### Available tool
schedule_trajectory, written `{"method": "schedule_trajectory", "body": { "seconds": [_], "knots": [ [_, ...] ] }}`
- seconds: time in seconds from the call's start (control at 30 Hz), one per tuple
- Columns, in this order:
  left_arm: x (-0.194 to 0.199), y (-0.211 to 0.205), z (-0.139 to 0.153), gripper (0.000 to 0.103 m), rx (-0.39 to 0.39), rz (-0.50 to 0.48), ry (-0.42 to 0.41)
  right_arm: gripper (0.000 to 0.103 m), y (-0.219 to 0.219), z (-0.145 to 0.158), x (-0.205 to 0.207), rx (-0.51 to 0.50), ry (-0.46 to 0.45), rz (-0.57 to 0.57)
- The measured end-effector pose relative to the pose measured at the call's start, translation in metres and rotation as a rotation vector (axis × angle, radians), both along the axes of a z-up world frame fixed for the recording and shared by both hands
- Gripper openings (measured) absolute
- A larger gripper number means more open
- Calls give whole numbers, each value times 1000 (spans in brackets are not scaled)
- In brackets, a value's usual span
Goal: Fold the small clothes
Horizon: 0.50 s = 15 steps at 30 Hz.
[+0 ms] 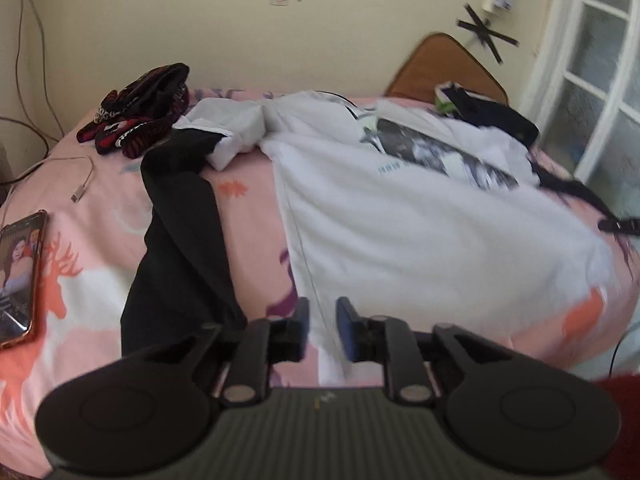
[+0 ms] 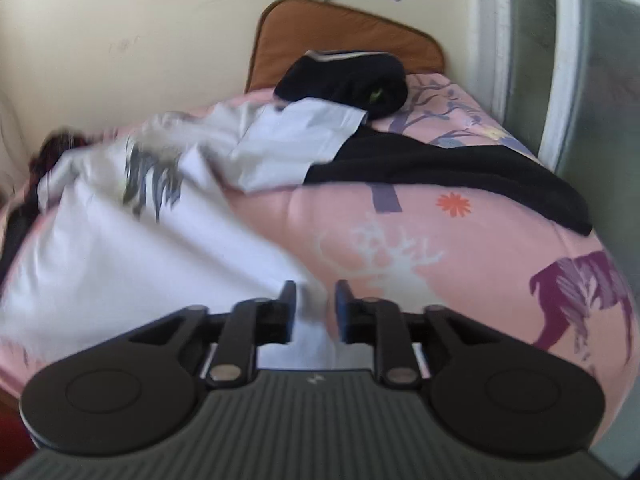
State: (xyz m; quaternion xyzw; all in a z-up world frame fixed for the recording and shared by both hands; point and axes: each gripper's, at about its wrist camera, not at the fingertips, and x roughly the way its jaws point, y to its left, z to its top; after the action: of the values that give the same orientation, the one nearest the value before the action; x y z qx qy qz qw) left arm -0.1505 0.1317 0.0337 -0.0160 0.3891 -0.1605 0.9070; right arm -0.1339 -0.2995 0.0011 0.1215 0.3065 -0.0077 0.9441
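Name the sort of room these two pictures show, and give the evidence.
Most likely a bedroom: a bed with a pink deer-print cover, a brown headboard against the wall, and clothes such as a white T-shirt spread on it.

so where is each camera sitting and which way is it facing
Left wrist view: rides on the left gripper, looks forward and down over the near left hem of the white t-shirt on the pink bedsheet, toward the wall; black trousers and a phone lie to its left. Jaws apart, nothing gripped.
Right wrist view: rides on the right gripper, over the shirt's near right corner, toward the brown headboard and window. Jaws apart, nothing gripped.
Shared: t-shirt, bedsheet, headboard.
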Motion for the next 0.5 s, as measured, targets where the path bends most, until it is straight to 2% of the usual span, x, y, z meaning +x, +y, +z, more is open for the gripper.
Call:
{"method": "schedule_trajectory", "body": {
  "seconds": [0.03,0.07,0.1,0.17,0.2,0.23,0.27,0.3,0.33,0.37,0.4,0.43,0.5],
  "knots": [
    [10,0,-2,33,-19,4,19,49,4,1,3,15,-25,1],
    [18,-1,-5,46,-32,2,44,55,7,2,1,17,-46,9],
    [25,-4,-11,55,-34,-2,77,57,12,3,0,8,-58,24],
    [35,-10,-25,57,-23,-14,140,64,22,2,1,-21,-56,54],
    [35,-14,-30,54,-13,-23,138,66,25,-1,2,-36,-47,54],
    [32,-18,-31,45,11,-43,114,69,26,-4,2,-43,-37,53],
    [29,-23,-30,13,38,-60,100,68,27,-9,2,-34,-19,56],
    [29,-24,-31,5,39,-75,116,68,26,-14,4,-5,6,65],
    [26,-21,-29,5,10,-84,121,59,27,-18,5,24,29,86],
    [23,-18,-27,5,-9,-91,128,30,30,-20,7,44,53,125],
    [18,-15,-23,5,-15,-92,130,15,35,-21,9,62,81,181],
    [10,-10,-17,5,-13,-91,122,6,40,-19,8,79,91,235],
    [-7,7,-3,5,-18,-66,106,6,51,-13,2,93,84,355]
  ]
}}
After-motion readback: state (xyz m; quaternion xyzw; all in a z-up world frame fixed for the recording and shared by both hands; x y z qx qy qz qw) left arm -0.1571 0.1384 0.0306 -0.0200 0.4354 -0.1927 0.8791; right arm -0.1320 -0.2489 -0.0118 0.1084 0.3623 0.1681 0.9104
